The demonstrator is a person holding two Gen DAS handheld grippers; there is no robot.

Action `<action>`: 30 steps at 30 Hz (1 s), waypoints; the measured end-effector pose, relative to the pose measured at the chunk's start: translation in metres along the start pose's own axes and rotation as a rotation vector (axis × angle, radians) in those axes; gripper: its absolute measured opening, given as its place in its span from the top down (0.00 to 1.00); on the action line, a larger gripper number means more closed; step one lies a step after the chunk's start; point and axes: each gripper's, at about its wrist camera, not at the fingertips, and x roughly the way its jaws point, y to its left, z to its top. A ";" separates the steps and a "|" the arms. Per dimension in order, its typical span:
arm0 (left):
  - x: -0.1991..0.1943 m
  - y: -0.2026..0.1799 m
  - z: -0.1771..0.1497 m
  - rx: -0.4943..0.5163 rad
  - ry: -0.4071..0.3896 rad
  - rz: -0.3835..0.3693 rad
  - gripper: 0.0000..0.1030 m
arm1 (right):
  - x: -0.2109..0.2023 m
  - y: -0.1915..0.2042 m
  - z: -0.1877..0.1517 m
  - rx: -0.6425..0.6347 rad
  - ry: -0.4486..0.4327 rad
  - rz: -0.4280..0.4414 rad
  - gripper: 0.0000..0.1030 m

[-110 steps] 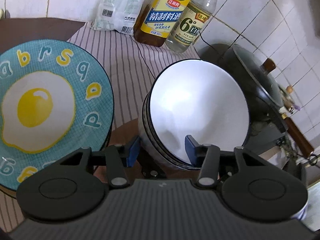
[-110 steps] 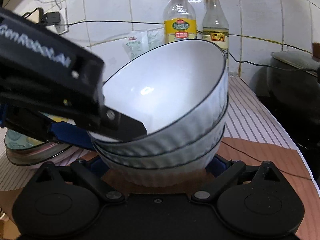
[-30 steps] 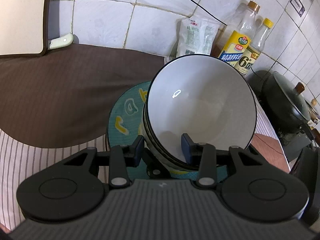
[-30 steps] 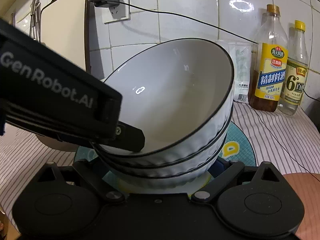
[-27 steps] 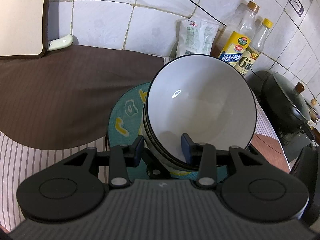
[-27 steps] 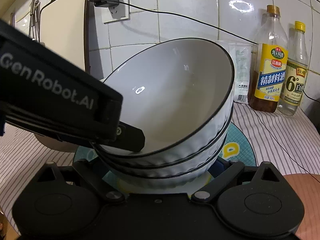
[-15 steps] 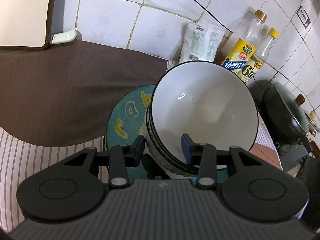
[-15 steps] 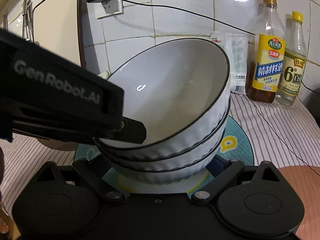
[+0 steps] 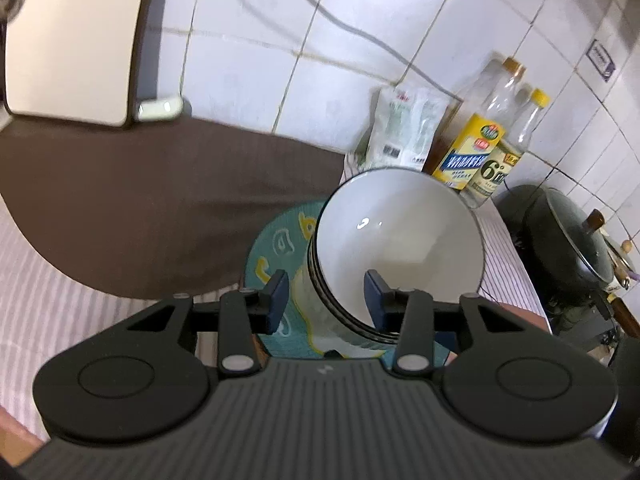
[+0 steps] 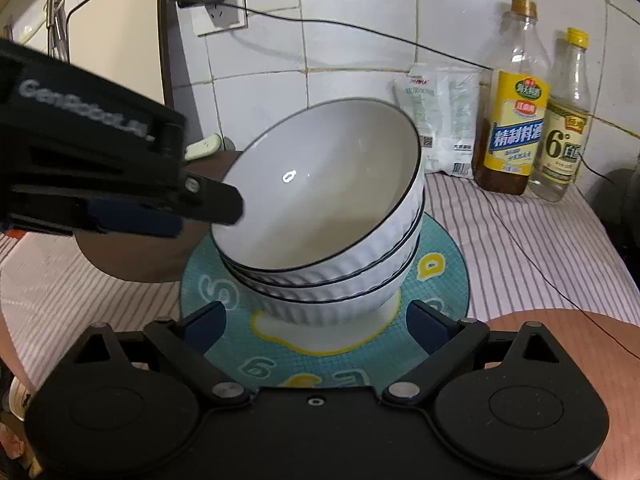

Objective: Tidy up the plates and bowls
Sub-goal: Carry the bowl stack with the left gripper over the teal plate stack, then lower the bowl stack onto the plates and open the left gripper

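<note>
A stack of three white bowls with dark rims (image 10: 332,216) stands on a teal plate with a fried-egg print and letters (image 10: 436,280). The stack also shows in the left wrist view (image 9: 400,240), on the plate (image 9: 276,248). My left gripper (image 9: 326,296) is open, its fingers on either side of the stack's near rim without pinching it. In the right wrist view the left gripper (image 10: 188,204) sits at the bowls' left rim. My right gripper (image 10: 316,324) is open, drawn back from the stack's foot, above the plate.
Two bottles (image 10: 516,120) and a white bag (image 10: 440,120) stand at the tiled back wall. A dark wok with a lid (image 9: 568,240) is on the right. A brown mat (image 9: 160,200) lies left of the plate, and a cutting board (image 9: 68,40) leans at the wall.
Both grippers carried the bowl stack left onto the egg plate. Now both have let go and drawn back and up; the stack stands on the plate by itself.
</note>
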 end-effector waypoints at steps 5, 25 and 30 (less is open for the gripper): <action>-0.032 -0.005 0.005 0.049 -0.011 0.028 0.60 | -0.013 0.011 0.000 -0.006 0.037 -0.007 0.04; -0.145 -0.020 -0.007 0.138 -0.014 0.112 0.41 | -0.145 0.003 0.016 0.068 -0.057 -0.041 0.05; -0.154 -0.027 -0.015 0.177 -0.026 0.127 0.39 | -0.166 0.002 0.015 0.068 -0.040 -0.129 0.02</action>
